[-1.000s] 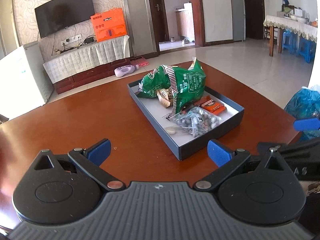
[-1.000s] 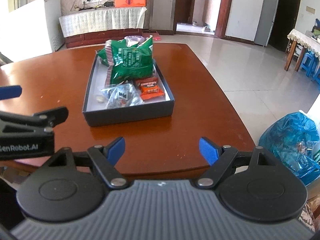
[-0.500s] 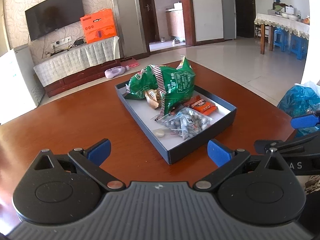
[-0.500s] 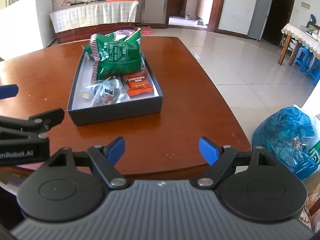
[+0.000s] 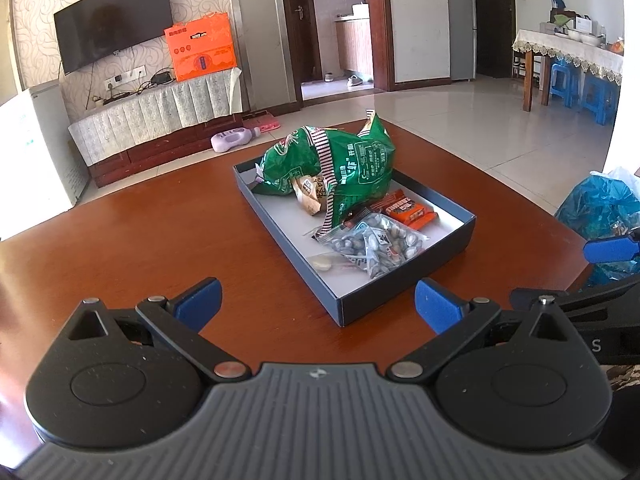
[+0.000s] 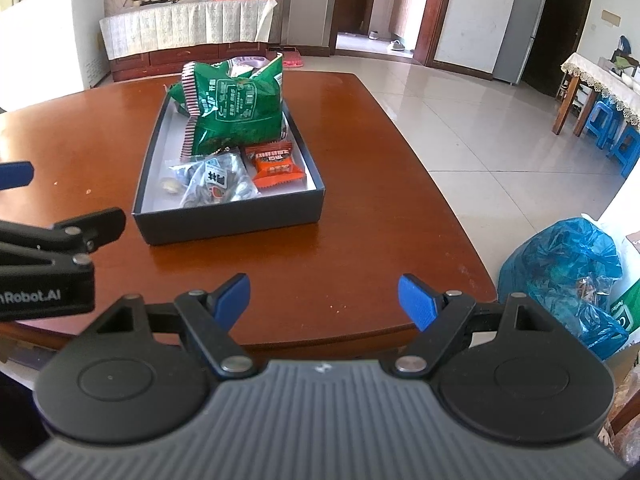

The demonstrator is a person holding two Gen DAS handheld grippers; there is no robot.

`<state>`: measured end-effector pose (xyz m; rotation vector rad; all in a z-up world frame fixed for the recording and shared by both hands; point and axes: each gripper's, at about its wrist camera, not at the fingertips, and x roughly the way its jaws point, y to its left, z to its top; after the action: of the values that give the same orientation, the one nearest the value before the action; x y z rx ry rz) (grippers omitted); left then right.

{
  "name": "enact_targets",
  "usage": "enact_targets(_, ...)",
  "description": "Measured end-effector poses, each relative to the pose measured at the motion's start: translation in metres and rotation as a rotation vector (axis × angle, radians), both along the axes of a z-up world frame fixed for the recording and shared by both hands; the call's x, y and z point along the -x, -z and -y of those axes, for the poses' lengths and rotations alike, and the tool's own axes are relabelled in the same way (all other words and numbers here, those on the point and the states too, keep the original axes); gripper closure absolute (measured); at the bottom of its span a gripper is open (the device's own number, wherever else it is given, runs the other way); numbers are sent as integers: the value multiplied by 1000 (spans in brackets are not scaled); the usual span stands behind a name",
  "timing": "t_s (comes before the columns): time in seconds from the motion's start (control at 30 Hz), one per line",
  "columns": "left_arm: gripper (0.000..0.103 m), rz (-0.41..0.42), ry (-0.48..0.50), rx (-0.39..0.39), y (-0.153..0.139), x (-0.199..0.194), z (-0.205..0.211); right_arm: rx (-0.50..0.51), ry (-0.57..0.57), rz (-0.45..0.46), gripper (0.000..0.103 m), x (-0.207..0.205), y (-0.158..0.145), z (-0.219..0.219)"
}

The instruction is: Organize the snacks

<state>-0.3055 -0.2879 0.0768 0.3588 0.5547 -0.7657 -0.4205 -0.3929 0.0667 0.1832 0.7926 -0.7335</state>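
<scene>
A dark blue box (image 5: 400, 288) (image 6: 228, 220) with a white floor sits on the brown table (image 5: 120, 240) (image 6: 380, 220). In it lie a large green snack bag (image 5: 344, 164) (image 6: 236, 108), a clear bag of grey candies (image 5: 372, 244) (image 6: 212, 184), orange wrapped bars (image 5: 408, 210) (image 6: 276, 164) and a small pale piece (image 5: 322, 264). My left gripper (image 5: 318, 302) hangs open over the table just short of the box's near corner. At the table's near edge my right gripper (image 6: 324, 300) is open too, with nothing between its fingers.
A blue plastic bag (image 6: 560, 276) (image 5: 600, 204) stands on the floor right of the table. Behind are a TV cabinet with an orange carton (image 5: 200, 46), a white fridge (image 5: 32, 144) and a dining table with blue stools (image 5: 580, 84).
The views shifted slightly, so the box now sits a little differently in each frame. Both grippers stay open and nothing in the box moved.
</scene>
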Motion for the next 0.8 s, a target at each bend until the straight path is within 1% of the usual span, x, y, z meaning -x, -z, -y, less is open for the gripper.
enact_targets(0.23,0,-5,-2,4,0,0,-1,-1,2,-2,20,-1,1,1)
enact_targets(0.43,0,12,-6,11,0,2,-1,-1,3,-6,20,-2,2,1)
enact_targets(0.8,0,1,-16,16,-1,0,-3,-1,5,-2,20,0,1,0)
